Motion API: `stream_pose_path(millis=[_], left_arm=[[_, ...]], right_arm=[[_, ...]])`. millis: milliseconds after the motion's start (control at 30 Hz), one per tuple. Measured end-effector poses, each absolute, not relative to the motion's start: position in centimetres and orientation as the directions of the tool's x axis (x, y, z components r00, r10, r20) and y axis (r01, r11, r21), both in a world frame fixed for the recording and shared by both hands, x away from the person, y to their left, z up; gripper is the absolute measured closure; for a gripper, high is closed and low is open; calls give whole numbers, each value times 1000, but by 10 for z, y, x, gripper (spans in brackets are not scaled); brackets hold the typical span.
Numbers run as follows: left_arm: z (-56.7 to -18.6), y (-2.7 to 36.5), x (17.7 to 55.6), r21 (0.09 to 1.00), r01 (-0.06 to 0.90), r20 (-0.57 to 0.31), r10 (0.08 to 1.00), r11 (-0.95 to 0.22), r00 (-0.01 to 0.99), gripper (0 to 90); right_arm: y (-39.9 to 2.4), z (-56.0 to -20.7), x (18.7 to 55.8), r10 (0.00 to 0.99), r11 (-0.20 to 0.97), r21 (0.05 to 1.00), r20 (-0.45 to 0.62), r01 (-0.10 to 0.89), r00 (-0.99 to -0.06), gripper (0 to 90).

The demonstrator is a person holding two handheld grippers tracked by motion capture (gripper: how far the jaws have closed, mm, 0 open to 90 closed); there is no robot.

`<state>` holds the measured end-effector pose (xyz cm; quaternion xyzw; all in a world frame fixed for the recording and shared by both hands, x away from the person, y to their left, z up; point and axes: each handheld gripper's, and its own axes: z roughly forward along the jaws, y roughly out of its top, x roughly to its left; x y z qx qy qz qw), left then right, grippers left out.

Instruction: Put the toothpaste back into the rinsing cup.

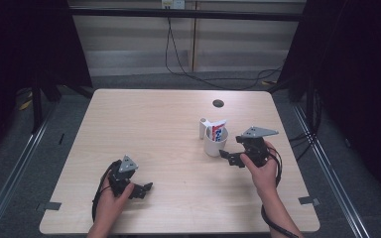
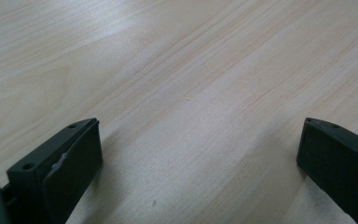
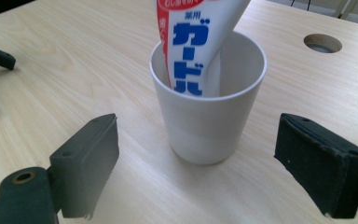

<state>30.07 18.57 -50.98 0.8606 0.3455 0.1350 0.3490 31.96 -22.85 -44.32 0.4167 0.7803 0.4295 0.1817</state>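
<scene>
A white cup point(image 1: 211, 146) stands right of the table's middle, and a red, white and blue toothpaste tube point(image 1: 219, 130) leans inside it. In the right gripper view the cup point(image 3: 209, 126) and the tube point(image 3: 193, 42) are close ahead, and the tube's top runs out of the frame. My right gripper point(image 1: 229, 148) is open just right of the cup, with its jaws spread wider than the cup point(image 3: 198, 120) and short of it. My left gripper point(image 1: 144, 189) rests open near the front left of the table, with bare wood between its jaws point(image 2: 200, 123).
The light wooden table point(image 1: 154, 124) has a round cable hole point(image 1: 218, 103) at the back, also seen in the right gripper view point(image 3: 322, 43). A small white upright thing point(image 1: 203, 127) stands against the cup's far left side. Black cables hang behind the table.
</scene>
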Motion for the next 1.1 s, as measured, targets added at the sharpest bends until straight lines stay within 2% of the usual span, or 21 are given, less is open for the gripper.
stream_pose_path(millis=[667,1100], left_arm=[[-510,186,301,694,502,-9,691,-516,723,0],[-510,186,301,694,501,-8,690,-517,723,0]], right_arm=[[-238,-459,300,786,381,775,15,504,-618,131],[-246,-472,288,779,398,755,22,521,-627,131]])
